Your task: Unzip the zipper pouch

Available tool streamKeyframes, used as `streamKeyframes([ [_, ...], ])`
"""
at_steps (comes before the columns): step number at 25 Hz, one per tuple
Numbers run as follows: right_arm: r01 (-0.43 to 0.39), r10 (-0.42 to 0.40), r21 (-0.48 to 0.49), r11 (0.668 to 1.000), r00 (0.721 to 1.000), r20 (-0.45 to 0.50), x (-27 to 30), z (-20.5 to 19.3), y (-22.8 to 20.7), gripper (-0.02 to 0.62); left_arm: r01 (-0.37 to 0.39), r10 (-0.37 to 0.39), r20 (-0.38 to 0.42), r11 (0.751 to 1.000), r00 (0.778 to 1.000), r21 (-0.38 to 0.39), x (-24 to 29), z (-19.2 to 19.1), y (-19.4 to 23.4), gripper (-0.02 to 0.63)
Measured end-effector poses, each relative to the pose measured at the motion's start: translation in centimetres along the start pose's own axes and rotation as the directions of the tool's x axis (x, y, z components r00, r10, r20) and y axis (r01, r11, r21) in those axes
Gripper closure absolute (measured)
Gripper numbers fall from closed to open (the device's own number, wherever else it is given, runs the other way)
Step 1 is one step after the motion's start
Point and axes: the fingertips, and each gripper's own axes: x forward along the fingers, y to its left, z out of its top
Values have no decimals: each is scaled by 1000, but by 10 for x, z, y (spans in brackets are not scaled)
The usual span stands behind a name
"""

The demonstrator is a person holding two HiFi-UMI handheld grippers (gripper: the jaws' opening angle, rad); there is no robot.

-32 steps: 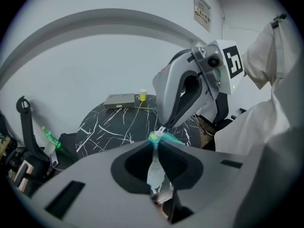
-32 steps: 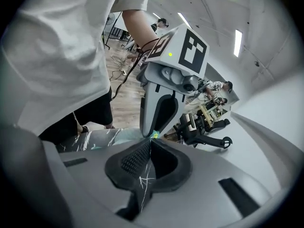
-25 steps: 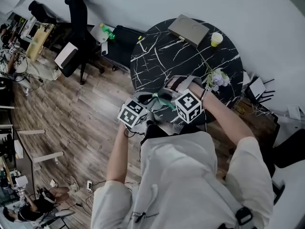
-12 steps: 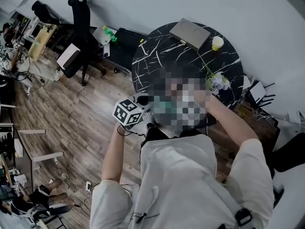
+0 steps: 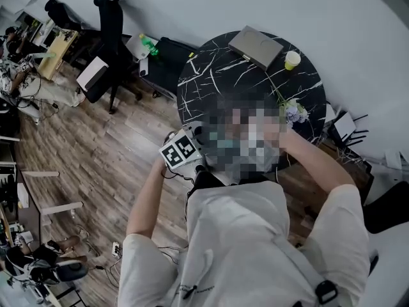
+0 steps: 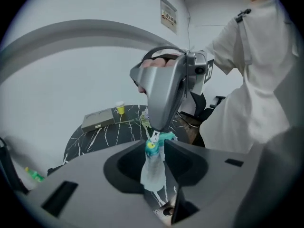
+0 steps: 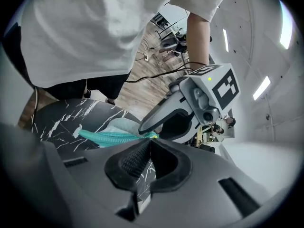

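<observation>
The zipper pouch [image 6: 153, 170] is pale and see-through with a teal zipper band [image 7: 107, 137]. In the left gripper view it hangs down between the jaws of my left gripper [image 6: 155, 144]. Those jaws have just been opening and now stand apart, with a gap on each side of the pouch. My right gripper [image 7: 148, 138] is shut on the pouch's teal zipper end, and in the left gripper view it reaches down from above as a grey body [image 6: 164, 94]. In the head view only the left gripper's marker cube [image 5: 182, 151] shows. A mosaic patch hides the pouch and the right gripper there.
The grippers are over the near edge of a round black marble table [image 5: 211, 75]. At its far side lie a grey box [image 5: 254, 43], a yellow cup [image 5: 291, 57] and a flower sprig [image 5: 293, 110]. Office chairs [image 5: 105, 37] stand on the wooden floor to the left.
The left gripper's marker cube swung out to the left, then back toward the table, rolling to show another face. A mosaic patch now covers the pouch and the right gripper.
</observation>
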Motion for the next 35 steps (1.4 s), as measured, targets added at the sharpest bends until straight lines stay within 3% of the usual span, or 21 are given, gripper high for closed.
streamKeyframes([
  [4,-24,24,-25,999,1000,-16,1,0,11,586,-27,28,-43,999,999,44,6,0,1,529],
  [7,12,-12,-9,1000,1000,-2,-2,4,11,586,6,-4,-44,1000,999,30,9,-3,-4,535],
  [12,-4,4,14,1000,1000,-1,-5,4,19,586,37,-37,2,999,999,0,6,1,-7,538],
  [18,41,-41,2,999,998,38,0,17,11,584,85,-84,-44,996,995,17,6,-7,-13,539],
  [24,45,-45,-31,999,999,11,-4,11,14,585,101,-100,29,994,995,-49,-8,-2,-9,540],
  [29,70,-71,-63,996,997,-3,-5,10,8,584,145,-144,27,988,989,-56,-15,-1,-10,540],
  [35,83,-84,-68,994,996,-7,-9,6,7,586,172,-163,89,980,983,-104,-27,1,-3,546],
])
